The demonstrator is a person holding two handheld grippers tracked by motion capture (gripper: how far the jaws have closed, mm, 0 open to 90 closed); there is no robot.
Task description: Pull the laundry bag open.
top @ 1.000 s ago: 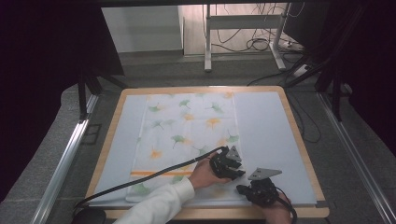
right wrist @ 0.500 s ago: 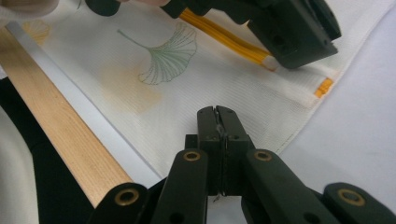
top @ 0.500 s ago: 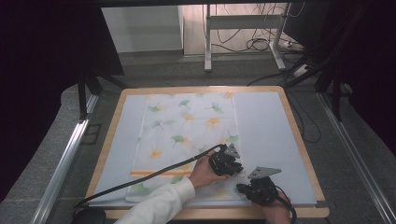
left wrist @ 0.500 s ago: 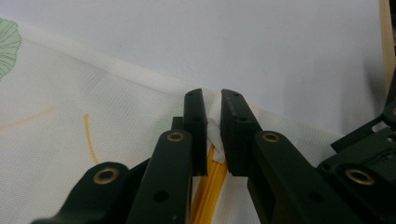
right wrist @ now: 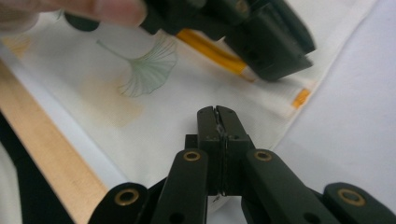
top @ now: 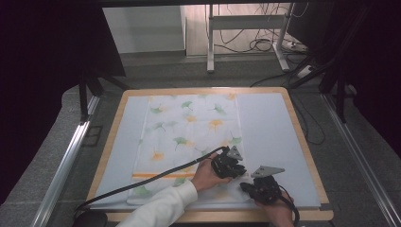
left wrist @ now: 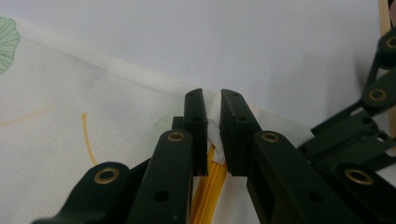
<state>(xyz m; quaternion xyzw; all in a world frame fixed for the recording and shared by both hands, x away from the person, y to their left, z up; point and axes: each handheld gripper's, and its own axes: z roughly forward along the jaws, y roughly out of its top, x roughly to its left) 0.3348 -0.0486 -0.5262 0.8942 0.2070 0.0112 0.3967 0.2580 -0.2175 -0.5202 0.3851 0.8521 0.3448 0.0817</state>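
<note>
- High view, bottom edge: the right gripper (top: 263, 188) sits at lower right over the near right corner of a white cloth printed with green and orange ginkgo leaves (top: 189, 132).
- Right gripper view: its jaws are pressed together on a thin fold of that cloth, low in the frame centre.
- Just beyond, the left gripper (top: 228, 165), held by a hand in a white sleeve (top: 163, 208), is on the cloth's right edge.
- Left gripper view: jaws narrow, a bunched white fold pinched between them above an orange stripe (left wrist: 210, 191).
- Farther up, the cloth lies flat on the pale blue mat of a wooden-rimmed table (top: 293, 123).
</note>
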